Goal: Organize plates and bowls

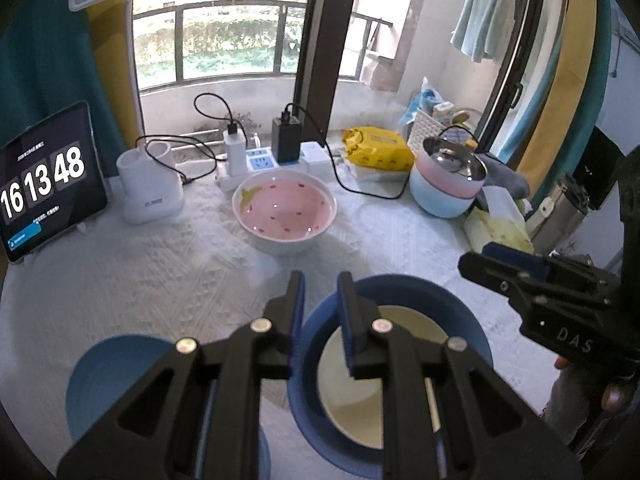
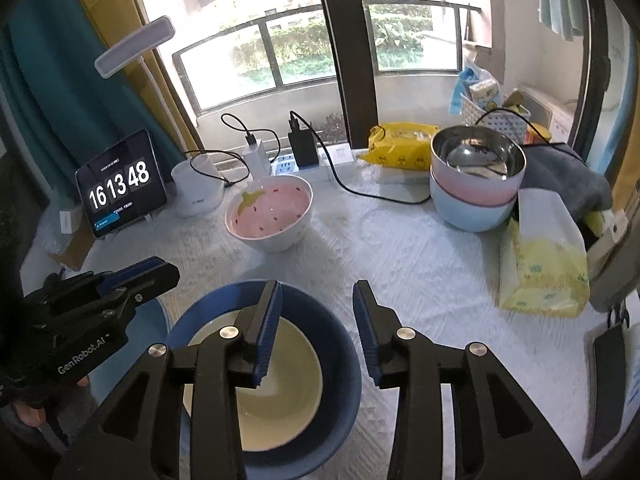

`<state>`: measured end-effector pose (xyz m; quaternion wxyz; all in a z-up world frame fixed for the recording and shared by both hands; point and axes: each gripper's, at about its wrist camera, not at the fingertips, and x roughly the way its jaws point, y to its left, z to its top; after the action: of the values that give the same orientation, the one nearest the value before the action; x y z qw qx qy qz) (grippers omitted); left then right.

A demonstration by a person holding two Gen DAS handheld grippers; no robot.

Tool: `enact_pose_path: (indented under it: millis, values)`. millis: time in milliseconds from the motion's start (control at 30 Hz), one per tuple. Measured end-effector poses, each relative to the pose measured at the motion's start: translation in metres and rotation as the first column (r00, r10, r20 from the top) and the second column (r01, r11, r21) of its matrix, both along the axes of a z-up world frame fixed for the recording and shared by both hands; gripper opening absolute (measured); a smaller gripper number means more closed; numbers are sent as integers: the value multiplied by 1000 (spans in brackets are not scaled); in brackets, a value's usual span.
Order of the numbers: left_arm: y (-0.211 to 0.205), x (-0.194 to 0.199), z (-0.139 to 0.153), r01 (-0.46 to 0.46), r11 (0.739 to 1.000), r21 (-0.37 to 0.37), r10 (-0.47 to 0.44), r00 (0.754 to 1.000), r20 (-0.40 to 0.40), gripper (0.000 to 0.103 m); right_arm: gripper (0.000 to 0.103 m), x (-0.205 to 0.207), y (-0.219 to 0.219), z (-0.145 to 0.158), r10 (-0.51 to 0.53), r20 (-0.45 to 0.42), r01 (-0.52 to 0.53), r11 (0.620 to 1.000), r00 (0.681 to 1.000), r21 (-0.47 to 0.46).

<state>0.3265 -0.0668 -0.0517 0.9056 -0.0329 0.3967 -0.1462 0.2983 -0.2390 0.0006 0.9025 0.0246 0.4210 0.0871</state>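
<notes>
A dark blue bowl [image 1: 452, 304] [image 2: 344, 360] with a cream bowl [image 1: 356, 392] [image 2: 288, 384] nested inside sits on the white cloth close in front of me. My left gripper [image 1: 321, 280] straddles its left rim, one finger inside and one outside, with a narrow gap and no visible pinch. My right gripper [image 2: 317, 286] straddles the right rim with its jaws wide apart, the pads clear of it. A light blue dish [image 1: 116, 380] lies to the left. Farther back stand a pink strawberry bowl [image 1: 284, 208] [image 2: 272, 208] and a stack of bowls [image 1: 444, 196] [image 2: 472, 204] topped by a steel one.
A tablet clock [image 1: 44, 184] [image 2: 120, 184] leans at the left. A white cup [image 1: 150, 184], power strip with chargers [image 1: 260, 160] and cables line the window sill. A yellow bag [image 1: 380, 148], a tissue pack [image 2: 544, 272], a grey cloth [image 2: 560, 176] and a phone [image 2: 608, 380] crowd the right side.
</notes>
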Motion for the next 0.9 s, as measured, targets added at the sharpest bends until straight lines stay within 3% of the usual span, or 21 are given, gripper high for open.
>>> enact_pose_path:
  millis: [33,67,100,133,900]
  values:
    - [0,2,0,-2,1000,0,2,1000,-1,23,39,2,1,0,3,1,-3,1000,1000,-3]
    - [1,4,0,-4,1000,0,4,1000,-3,41,39,4,1,0,4,2,-4,1000,1000,-4]
    - [1,7,-1,0,1000,-10,0,1000,-9,65,39,5,2,0,5,2,-5,1000,1000,-5]
    - [2,9,-1,4,1000,-31,-4,1000,-13,71,39,6,2,0,6,2,-6,1000,1000,-4]
    - [15,60,1,-61,998,0,61,998,4,73,39,58,9,-3,44,-2,-44,997,999,-58]
